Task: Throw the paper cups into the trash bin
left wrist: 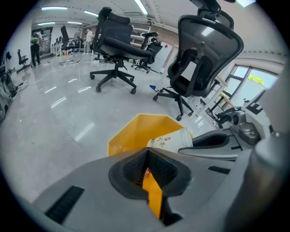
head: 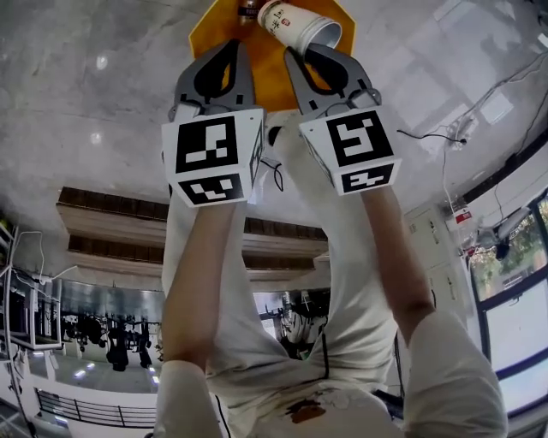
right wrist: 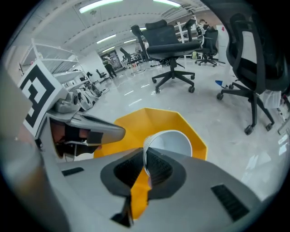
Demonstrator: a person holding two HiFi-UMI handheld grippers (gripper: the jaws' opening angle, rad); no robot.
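Both grippers hang side by side over the open yellow trash bin [head: 208, 30]. My right gripper [head: 301, 53] is shut on the rim of a white paper cup [head: 295, 24] with red print, which lies tilted above the bin's mouth. In the right gripper view the cup's rim [right wrist: 146, 156] is pinched between the pads, over the bin [right wrist: 149, 120]. My left gripper [head: 241, 36] is shut; a small brown cup [head: 248, 9] shows at its tips, and only a reddish sliver [left wrist: 146, 171] shows between the pads. The white cup [left wrist: 170, 141] and the bin [left wrist: 131, 133] lie just ahead.
Black office chairs [left wrist: 115, 45] [left wrist: 204, 59] stand on the glossy grey floor beyond the bin, and others appear in the right gripper view [right wrist: 174, 45] [right wrist: 258, 59]. A cable [head: 445, 137] lies on the floor at the right. The person's legs fill the lower head view.
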